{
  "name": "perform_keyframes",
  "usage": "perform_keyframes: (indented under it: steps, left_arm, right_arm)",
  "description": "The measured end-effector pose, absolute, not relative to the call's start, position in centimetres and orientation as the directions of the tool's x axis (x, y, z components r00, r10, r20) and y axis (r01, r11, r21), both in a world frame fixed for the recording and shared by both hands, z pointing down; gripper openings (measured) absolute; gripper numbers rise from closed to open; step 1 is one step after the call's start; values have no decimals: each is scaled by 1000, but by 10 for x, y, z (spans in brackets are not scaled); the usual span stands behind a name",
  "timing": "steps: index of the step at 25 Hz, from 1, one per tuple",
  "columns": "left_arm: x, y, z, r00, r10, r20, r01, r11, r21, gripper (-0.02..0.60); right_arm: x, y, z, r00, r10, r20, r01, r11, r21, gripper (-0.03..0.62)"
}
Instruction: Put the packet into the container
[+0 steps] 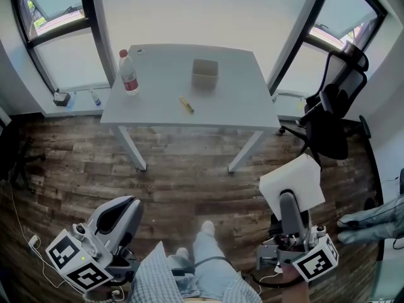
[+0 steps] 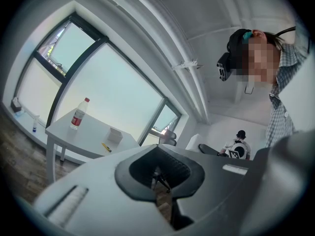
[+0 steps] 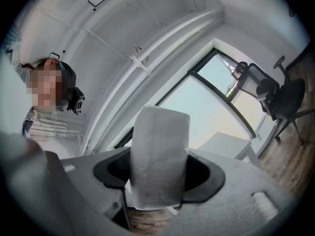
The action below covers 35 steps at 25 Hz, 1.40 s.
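Observation:
A white packet (image 1: 291, 183) stands up between the jaws of my right gripper (image 1: 288, 201), which is shut on it, low at the right and well short of the table. In the right gripper view the packet (image 3: 160, 156) fills the gap between the jaws of that gripper (image 3: 160, 183). The container (image 1: 205, 73), a small grey open box, sits on the far middle of the grey table (image 1: 158, 100). Low at the left, my left gripper (image 1: 120, 214) is shut with nothing in it. In the left gripper view the container (image 2: 114, 135) shows far off beyond the left gripper (image 2: 160, 175).
A plastic bottle (image 1: 129, 72) with a red label stands at the table's left end. A small yellow object (image 1: 186, 105) lies in front of the container. A black office chair (image 1: 334, 112) stands right of the table. Wooden floor lies between me and the table. Windows line the far wall.

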<state>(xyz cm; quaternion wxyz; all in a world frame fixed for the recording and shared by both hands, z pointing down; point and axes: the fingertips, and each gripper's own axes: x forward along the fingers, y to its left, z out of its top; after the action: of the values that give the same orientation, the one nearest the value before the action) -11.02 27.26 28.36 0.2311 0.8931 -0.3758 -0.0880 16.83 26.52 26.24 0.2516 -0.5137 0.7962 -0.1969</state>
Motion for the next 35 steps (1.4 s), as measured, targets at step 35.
perform_keyframes:
  steps: [35]
  left_arm:
    - [-29, 171, 260, 585, -810, -26, -720, -534, 444, 3]
  right_arm:
    - [246, 124, 242, -478, -840, -256, -619, 529, -581, 284]
